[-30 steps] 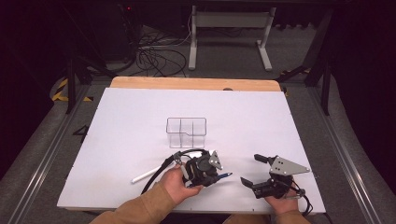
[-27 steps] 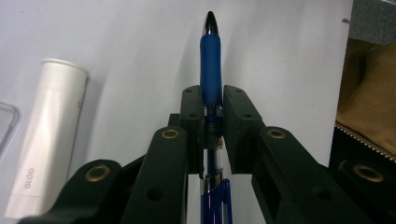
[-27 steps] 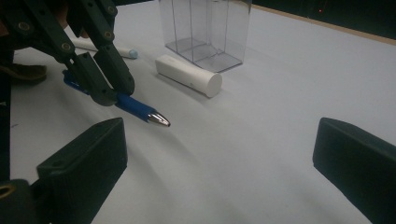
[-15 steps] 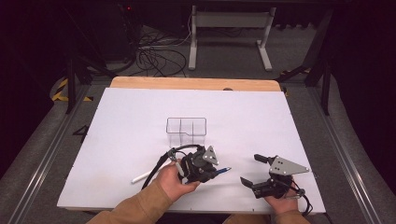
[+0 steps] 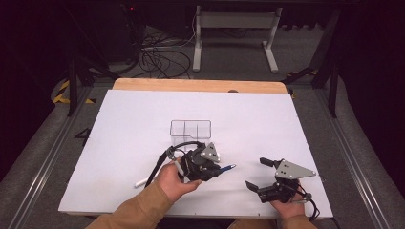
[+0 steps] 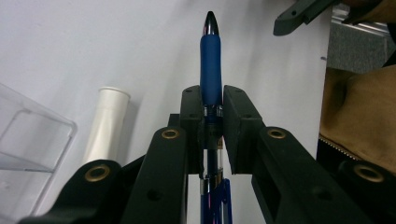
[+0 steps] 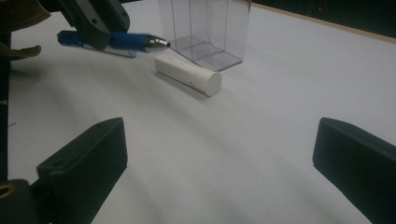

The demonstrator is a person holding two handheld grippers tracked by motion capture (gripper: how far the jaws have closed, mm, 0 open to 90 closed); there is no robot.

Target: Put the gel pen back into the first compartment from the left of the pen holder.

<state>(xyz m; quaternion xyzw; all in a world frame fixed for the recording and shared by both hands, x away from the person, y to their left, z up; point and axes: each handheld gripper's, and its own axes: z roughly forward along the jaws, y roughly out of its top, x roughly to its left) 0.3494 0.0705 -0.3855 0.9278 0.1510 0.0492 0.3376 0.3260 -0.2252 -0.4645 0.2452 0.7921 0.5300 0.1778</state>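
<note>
Looking down from the high view, I have the left tongs (image 5: 217, 169) closed on a blue plastic ballpoint pen with a silver tip (image 5: 225, 168), just below the middle of the frame; the pen's tip sticks out toward the right. In the left gripper view the pen (image 6: 210, 60) runs straight up the centre between the two black jaws, which press on it from both sides, its silver tip near the top edge.

The right tongs (image 5: 255, 174) sit at the lower right of the high view, jaws spread wide and holding nothing, well apart from the pen. In the right gripper view the two jaws stand at the bottom left and bottom right corners with bare white bench (image 7: 261, 140) between them.

Around the pen: a clear plastic box with dividers (image 5: 190, 132) stands upright just above the left tongs in the high view, near the centre of the frame. A short white cylinder (image 7: 187, 73) lies on its side in the upper middle of the right gripper view, just in front of the clear box (image 7: 205, 28) and just below the pen's tip (image 7: 156, 43); whether it touches the box I cannot tell. In the left gripper view the same cylinder (image 6: 107, 123) lies left of the jaws, beside the box's corner. A thin white stick (image 5: 142, 182) lies on the bench at the lower left of the high view, beside my left hand (image 5: 174, 181).

Counted: one pen, one box, one cylinder, one stick, two tongs.
</note>
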